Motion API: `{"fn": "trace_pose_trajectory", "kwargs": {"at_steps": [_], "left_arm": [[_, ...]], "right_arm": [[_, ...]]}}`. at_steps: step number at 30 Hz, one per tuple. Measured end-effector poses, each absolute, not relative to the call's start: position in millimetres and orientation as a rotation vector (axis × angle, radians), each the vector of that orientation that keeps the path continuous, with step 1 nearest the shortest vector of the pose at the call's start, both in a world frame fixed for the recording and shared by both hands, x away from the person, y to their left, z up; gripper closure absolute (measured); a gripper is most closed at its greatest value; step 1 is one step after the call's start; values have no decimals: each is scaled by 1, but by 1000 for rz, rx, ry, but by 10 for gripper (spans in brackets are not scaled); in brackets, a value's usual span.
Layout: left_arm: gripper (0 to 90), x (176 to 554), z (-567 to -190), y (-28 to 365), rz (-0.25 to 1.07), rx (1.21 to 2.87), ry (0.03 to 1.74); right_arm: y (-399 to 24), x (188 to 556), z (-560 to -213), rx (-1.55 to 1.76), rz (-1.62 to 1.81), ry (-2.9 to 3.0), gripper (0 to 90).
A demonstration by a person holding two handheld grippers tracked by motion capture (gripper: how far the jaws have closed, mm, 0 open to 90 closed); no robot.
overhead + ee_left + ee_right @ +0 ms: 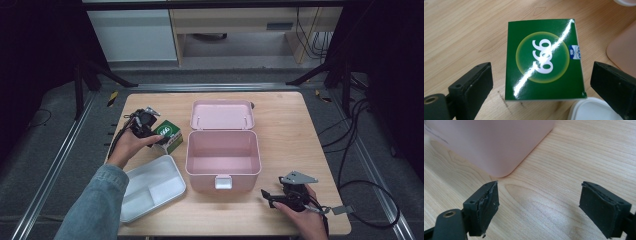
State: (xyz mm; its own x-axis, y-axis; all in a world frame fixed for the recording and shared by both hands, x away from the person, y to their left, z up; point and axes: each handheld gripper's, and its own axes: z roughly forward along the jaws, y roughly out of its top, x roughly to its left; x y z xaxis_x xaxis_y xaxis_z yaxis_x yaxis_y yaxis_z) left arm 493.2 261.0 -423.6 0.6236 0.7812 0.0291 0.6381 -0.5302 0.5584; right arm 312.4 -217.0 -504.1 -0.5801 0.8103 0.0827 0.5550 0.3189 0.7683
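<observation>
On a square table of pale wood grain, seen from above, a pink plastic box sits in the middle with its rounded lid swung open flat behind it. Left of the box lies a small green carton, and nearer, a white rectangular tray with dividers. A hand in a denim sleeve holds the left gripper at the carton; the right gripper rests near the table's near right corner.

From the left gripper view, the glossy green carton, printed with white numerals in a yellow-green circle, lies flat between two black jaws spread wide, neither touching it.

From the right gripper view, matte black jaws with worn pads stand parted over bare wood, the pink box's smooth rounded corner just beyond.
</observation>
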Motion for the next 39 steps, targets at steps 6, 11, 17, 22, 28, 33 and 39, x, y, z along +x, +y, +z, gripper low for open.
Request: {"fn": "trace_pose_trajectory", "kwargs": {"at_steps": [6,11,17,22,28,33,39], "left_arm": [[40,500,-433,255,358,2374,1111],[43,505,-441,256,330,2401,1127],[59,508,-445,254,312,2400,1126],[105,509,-447,253,294,2402,1139],[154,509,-446,253,278,2410,1146],[172,509,-444,253,279,2409,1119],[177,507,-432,255,297,2399,1089]], "right_arm": [[-217,314,-505,1228,1129,2276,164],[-215,315,-507,1217,1124,2289,171],[-216,314,-506,1217,1126,2289,180],[-215,314,-506,1212,1125,2295,182],[-216,314,-506,1216,1123,2292,183],[-217,315,-506,1220,1122,2286,186],[-216,315,-507,1211,1118,2288,188]]}}
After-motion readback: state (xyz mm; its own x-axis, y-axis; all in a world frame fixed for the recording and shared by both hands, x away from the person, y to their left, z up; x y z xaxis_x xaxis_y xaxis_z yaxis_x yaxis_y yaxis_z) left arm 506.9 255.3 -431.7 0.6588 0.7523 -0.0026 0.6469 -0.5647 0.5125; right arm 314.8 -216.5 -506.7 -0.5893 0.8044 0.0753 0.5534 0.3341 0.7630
